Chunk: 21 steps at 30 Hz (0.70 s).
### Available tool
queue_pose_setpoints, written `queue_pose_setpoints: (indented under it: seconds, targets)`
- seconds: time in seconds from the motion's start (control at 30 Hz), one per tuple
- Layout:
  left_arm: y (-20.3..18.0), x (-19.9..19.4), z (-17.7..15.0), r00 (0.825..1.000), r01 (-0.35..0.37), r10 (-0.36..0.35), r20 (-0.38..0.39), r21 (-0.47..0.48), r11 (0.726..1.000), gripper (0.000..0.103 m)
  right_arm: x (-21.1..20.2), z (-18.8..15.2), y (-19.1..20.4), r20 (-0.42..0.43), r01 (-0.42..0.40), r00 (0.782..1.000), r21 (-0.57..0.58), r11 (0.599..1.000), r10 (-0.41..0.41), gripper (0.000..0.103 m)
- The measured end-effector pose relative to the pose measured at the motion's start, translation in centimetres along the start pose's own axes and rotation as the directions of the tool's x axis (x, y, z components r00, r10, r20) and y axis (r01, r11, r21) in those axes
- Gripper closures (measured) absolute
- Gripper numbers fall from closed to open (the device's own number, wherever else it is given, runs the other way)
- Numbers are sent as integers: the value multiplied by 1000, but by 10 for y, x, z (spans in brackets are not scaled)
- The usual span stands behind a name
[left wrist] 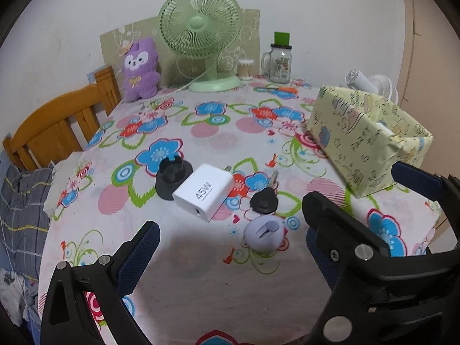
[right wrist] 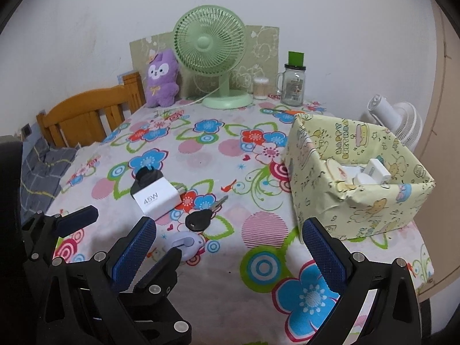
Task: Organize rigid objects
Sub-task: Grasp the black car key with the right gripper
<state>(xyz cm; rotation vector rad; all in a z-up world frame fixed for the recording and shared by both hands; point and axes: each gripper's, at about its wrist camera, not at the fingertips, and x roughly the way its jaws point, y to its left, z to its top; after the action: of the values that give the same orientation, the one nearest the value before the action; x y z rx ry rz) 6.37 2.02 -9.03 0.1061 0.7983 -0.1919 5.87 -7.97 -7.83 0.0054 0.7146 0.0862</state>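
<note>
Tool pads knurled, blue.

Dim, cool indoor light; strong fisheye bending

A soft shadow is cast on the floral tablecloth just in front of the white 45W charger. The wall behind the green fan is evenly lit. Corners are vignetted black; the nearest gripper parts are blurred.

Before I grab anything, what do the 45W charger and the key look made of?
45W charger: likely hard plastic, smooth glossy white shell, sharp moulded edges. Key: black head, probably matte plastic; blade silvery, looks like bare metal.
</note>
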Motion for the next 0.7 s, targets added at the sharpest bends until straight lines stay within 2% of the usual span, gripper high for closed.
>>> queue_pose_setpoints:
  seconds: [0.2,0.57,0.7]
  targets:
    - [9,15,-4,1000,-15,15,-26,-5,1000,0,19,-2,4,-24,0,1000,-5,1000,0,1]
    - [25,40,-9,997,-36,34,-74,-24,999,0,50,-6,13,-90,-9,996,-10,1000,8,9]
    - [27,44,-10,997,-23,20,-77,-36,999,0,59,-6,15,-109,-14,994,-7,1000,14,12]
